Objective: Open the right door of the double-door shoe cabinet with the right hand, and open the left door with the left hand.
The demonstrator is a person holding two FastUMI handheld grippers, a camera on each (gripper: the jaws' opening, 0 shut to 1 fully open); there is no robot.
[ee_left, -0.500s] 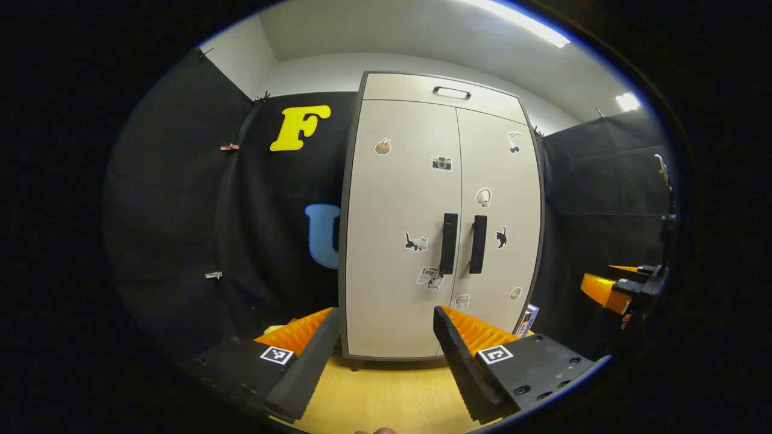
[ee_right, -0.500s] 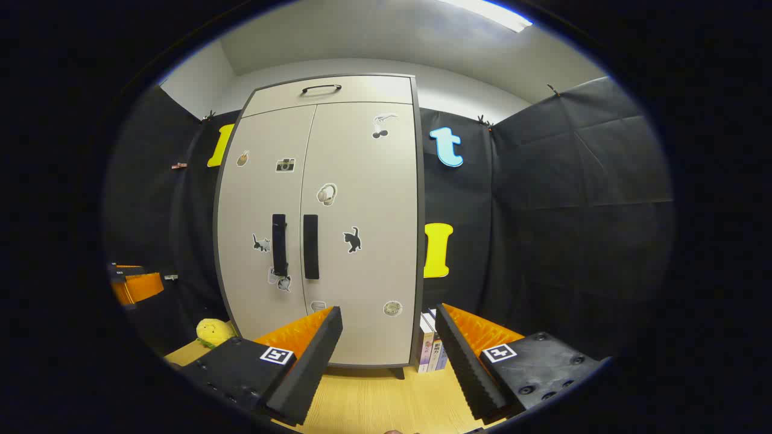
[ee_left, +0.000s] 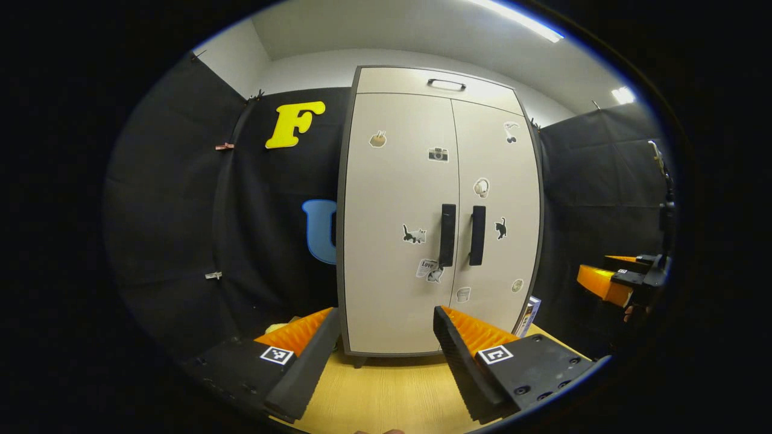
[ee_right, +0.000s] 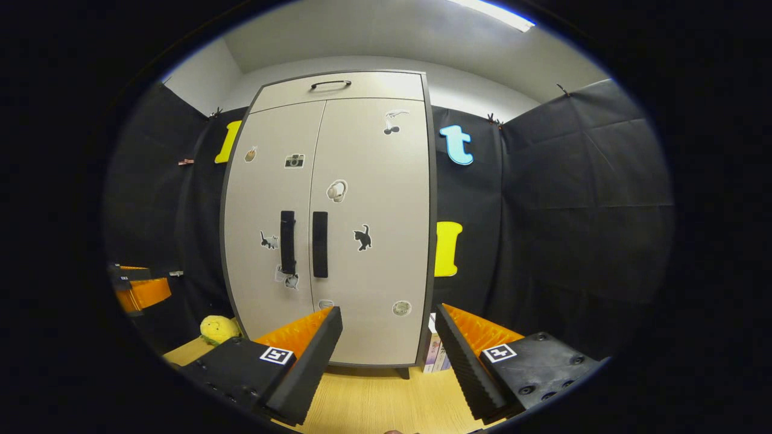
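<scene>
Left gripper view is showing the left gripper (ee_left: 383, 355) at the bottom of the picture, its two fingers spread wide apart with nothing between them, hovering above a pale wooden floor (ee_left: 386, 398). Ahead of it, the shoe cabinet (ee_left: 437, 211) is standing upright against the black cloth wall, near the middle of the picture. Both doors are sitting closed and flush. The left door (ee_left: 395, 199) and the right door (ee_left: 500, 181) are meeting at a thin centre seam, and a dark vertical handle is sitting on either side of that seam: the left handle (ee_left: 447, 235) and the right handle (ee_left: 477, 235). Small stickers are dotting both doors. A shallow top panel with a dark horizontal pull (ee_left: 446, 84) is running across above the doors. At the far right edge, the right gripper (ee_left: 621, 283) is hanging in the air well apart from the cabinet.

Right gripper view is showing the right gripper (ee_right: 389, 355) low in the picture, its jaws likewise released and gripping nothing, apart from the cabinet (ee_right: 338, 217), which is standing just left of centre. The right door's handle (ee_right: 319, 244) is sitting untouched beside the left door's handle (ee_right: 287, 242). A few books (ee_right: 433, 352) are leaning beside the cabinet's lower right corner, and a yellow plush toy (ee_right: 218, 330) is lying on the floor at its lower left. The left gripper (ee_right: 142, 292) is showing at the left edge.
</scene>
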